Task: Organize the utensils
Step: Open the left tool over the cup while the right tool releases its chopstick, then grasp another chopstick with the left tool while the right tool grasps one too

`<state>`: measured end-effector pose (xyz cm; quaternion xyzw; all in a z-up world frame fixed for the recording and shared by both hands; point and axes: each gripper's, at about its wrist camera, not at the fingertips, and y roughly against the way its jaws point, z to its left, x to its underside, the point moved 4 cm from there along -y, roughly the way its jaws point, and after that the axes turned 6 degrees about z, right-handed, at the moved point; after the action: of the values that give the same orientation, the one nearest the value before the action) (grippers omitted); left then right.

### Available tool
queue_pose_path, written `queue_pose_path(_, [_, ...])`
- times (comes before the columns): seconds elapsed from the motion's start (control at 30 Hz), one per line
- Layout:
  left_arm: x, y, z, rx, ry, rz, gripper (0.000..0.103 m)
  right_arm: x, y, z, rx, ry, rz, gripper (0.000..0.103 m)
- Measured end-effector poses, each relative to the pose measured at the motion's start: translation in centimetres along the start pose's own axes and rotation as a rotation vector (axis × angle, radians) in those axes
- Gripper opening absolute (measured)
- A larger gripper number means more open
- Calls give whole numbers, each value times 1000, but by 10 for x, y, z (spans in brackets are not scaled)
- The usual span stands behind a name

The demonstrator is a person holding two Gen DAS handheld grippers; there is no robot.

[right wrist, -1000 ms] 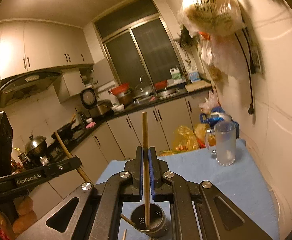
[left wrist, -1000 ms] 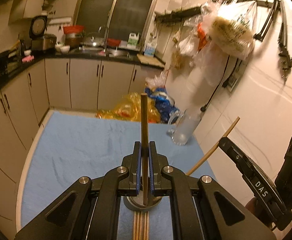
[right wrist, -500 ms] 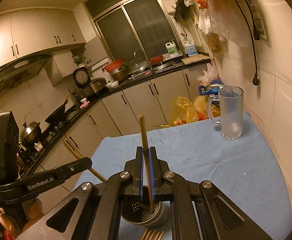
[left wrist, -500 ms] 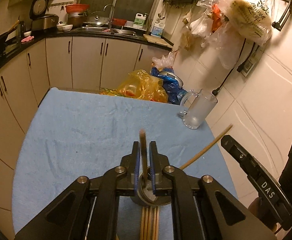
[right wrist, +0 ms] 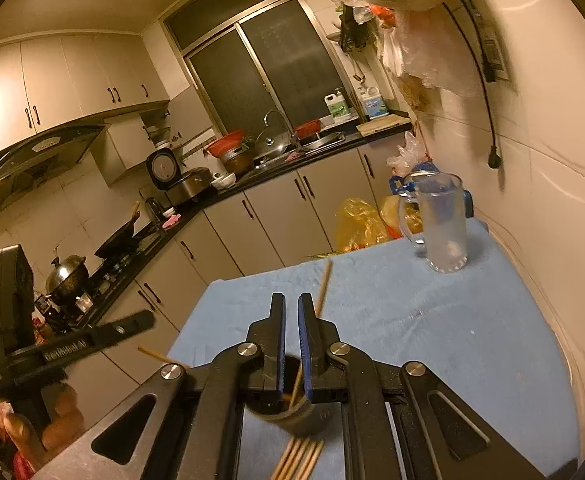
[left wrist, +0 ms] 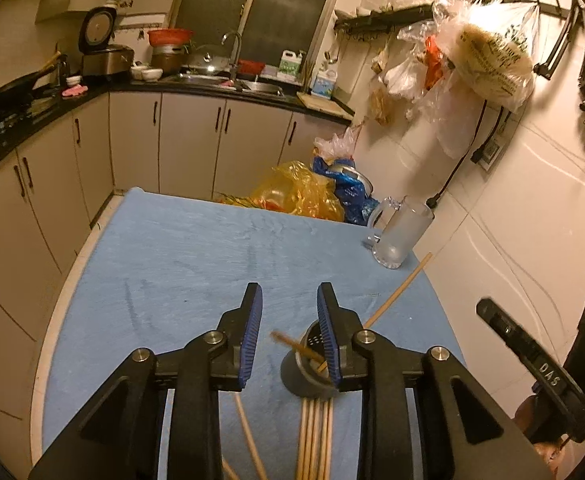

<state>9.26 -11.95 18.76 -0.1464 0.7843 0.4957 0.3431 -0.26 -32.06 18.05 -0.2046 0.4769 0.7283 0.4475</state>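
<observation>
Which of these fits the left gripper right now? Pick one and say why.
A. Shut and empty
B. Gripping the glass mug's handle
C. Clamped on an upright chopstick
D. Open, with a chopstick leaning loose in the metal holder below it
D: the left gripper shows a clear gap between its blue pads, and a chopstick leans free in the metal holder.

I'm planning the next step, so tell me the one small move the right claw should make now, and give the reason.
Probably open the right claw. It is shut on a chopstick whose lower end already sits inside the metal holder, so letting go should drop it in.
</observation>
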Motion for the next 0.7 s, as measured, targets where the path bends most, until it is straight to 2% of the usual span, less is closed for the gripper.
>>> queue_pose_path(0.2, [32,36,21,13,29,-27,30,44,8,-16,2,-38,76,10])
queue_pose_path(0.3, [60,35,29,35,20,23,30,70,2,-25,-1,-59,146,10])
queue_pose_path(0.33, [70,31,30,39,14,46,30,79,-1,-28,-1,-67,168,10])
queue_pose_path(0.5, [133,-24,36,21,5,259,30,120,-16,-42,12,-112,272,10])
queue_pose_path(0.6, [158,-60,34,20,10,380,30,137,-21,-47,21,-125,307,10])
queue_pose_path(0.7, [168,-84,24,21,-8,440,23,149,-21,-55,30,-140,333,10])
